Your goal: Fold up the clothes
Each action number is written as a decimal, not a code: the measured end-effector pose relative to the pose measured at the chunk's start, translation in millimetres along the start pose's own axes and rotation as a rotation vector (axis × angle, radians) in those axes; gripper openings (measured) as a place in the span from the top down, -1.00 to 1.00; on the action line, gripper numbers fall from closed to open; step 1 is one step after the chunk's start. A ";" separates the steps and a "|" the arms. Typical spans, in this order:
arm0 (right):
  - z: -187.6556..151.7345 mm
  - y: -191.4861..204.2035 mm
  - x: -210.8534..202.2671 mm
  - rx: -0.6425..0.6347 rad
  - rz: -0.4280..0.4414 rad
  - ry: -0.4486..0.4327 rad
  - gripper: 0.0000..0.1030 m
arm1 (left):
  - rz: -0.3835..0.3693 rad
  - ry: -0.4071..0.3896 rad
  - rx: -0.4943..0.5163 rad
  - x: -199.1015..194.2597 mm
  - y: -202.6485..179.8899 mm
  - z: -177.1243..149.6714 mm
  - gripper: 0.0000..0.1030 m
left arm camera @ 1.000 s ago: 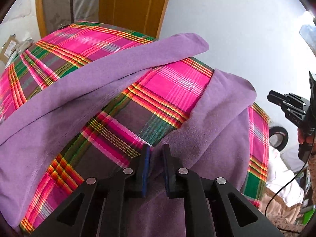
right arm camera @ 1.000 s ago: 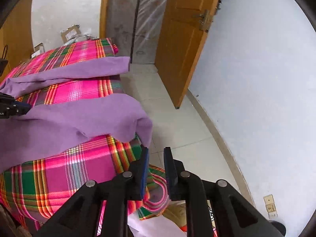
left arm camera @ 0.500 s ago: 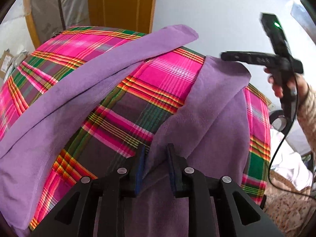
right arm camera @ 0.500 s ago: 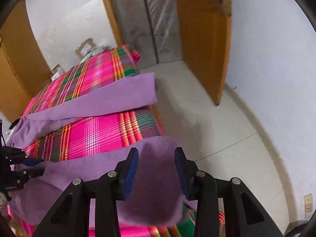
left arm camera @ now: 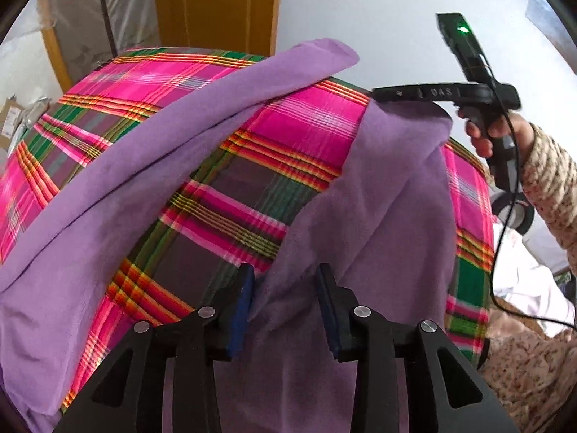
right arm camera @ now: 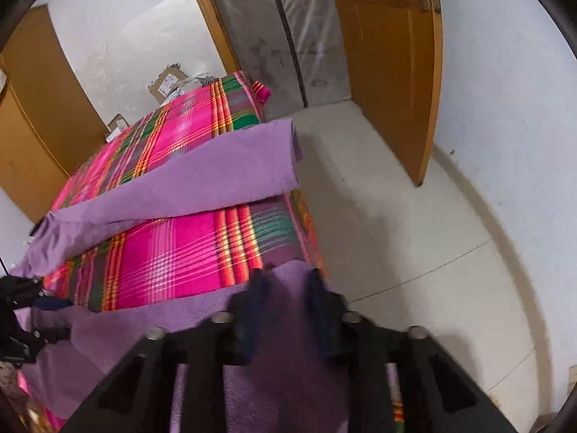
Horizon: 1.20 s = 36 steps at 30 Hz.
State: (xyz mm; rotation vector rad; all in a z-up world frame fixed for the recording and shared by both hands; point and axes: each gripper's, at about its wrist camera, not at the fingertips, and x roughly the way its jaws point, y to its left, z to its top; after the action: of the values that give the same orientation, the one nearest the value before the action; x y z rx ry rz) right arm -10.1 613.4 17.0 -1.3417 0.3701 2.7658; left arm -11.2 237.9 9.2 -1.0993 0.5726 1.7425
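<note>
A purple garment [left arm camera: 389,195] lies spread on a bed with a pink plaid cover [left arm camera: 230,195]; its two long legs run toward the far edge. My left gripper [left arm camera: 285,285] is open, its blue-padded fingers astride a raised fold of the near leg. The right gripper shows in the left wrist view [left arm camera: 382,93], held by a hand at the leg's far end. In the right wrist view my right gripper [right arm camera: 285,285] is open over the purple garment's [right arm camera: 202,180] near leg end at the plaid cover's [right arm camera: 173,252] edge.
An orange wooden door [right arm camera: 393,57] stands open beyond a pale tiled floor [right arm camera: 396,238]. Cardboard boxes [right arm camera: 166,83] sit past the bed's far end. White wall [left arm camera: 360,18] to the right. A cable [left arm camera: 505,252] hangs from the right gripper.
My left gripper was shut on the purple fold and has opened. The right gripper swung over to the leg's far end and opened.
</note>
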 end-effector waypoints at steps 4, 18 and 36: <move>2.7 3.3 -8.0 -0.031 -0.044 -0.043 0.91 | -0.017 -0.006 -0.024 4.0 6.0 5.2 0.29; 23.1 -4.0 -7.4 -0.044 -0.188 -0.115 0.91 | -0.015 -0.057 -0.163 14.1 34.9 26.2 0.90; -28.1 -12.5 -66.5 0.083 -0.137 -0.140 0.25 | 0.076 -0.234 -0.342 -75.3 56.8 -25.7 0.53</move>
State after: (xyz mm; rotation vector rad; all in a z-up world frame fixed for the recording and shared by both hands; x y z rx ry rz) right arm 54.8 623.2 49.6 -1.1046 0.3665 2.6799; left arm -41.7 158.1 56.8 -1.0922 0.1764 2.0526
